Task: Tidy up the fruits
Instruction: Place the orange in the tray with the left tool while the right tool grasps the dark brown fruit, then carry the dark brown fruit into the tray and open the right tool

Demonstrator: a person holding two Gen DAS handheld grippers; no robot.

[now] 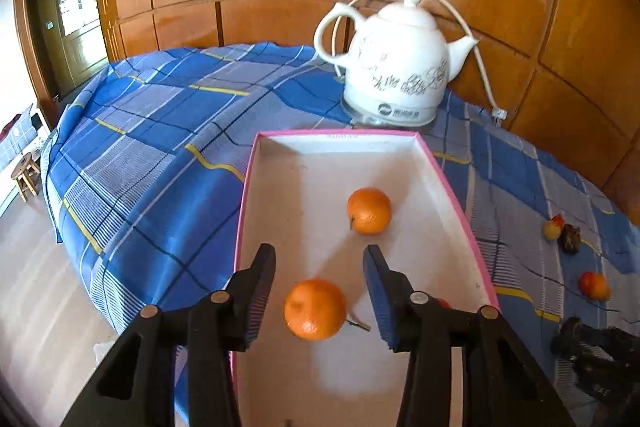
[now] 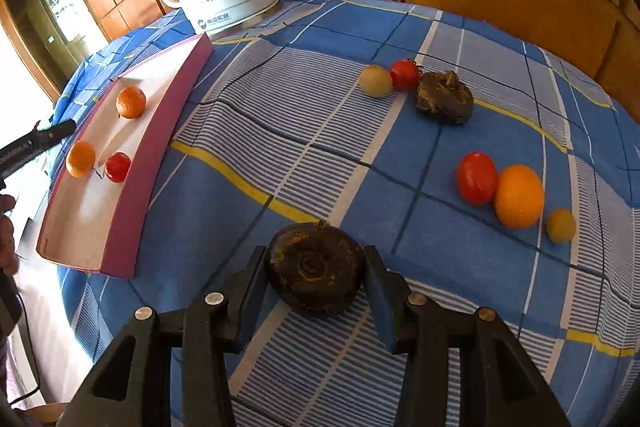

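The left gripper (image 1: 319, 267) is held above the near end of the pink-rimmed box (image 1: 245, 195), fingers pointing along the box's long axis toward the kettle (image 1: 394, 67); its jaws are spread wide. A near orange (image 1: 315, 309) lies on the box floor between the two fingers, touching neither, with its stem turned to the right. A far orange (image 1: 369, 211) is seen beyond the fingertips, near mid-box. A small red fruit (image 2: 117, 167) is noted just beside the near orange, by the right wall.

The right gripper (image 2: 316, 267) is angled down over the blue plaid cloth (image 2: 280, 99). A dark round bulb (image 2: 315, 269) is clamped between its pads, flat ringed face toward the camera. Farther right, a red tomato (image 2: 477, 178), a large orange (image 2: 519, 196) and a small yellowish fruit (image 2: 561, 225) lie in a row. Beyond them, a second dark bulb (image 2: 444, 98) is recorded.
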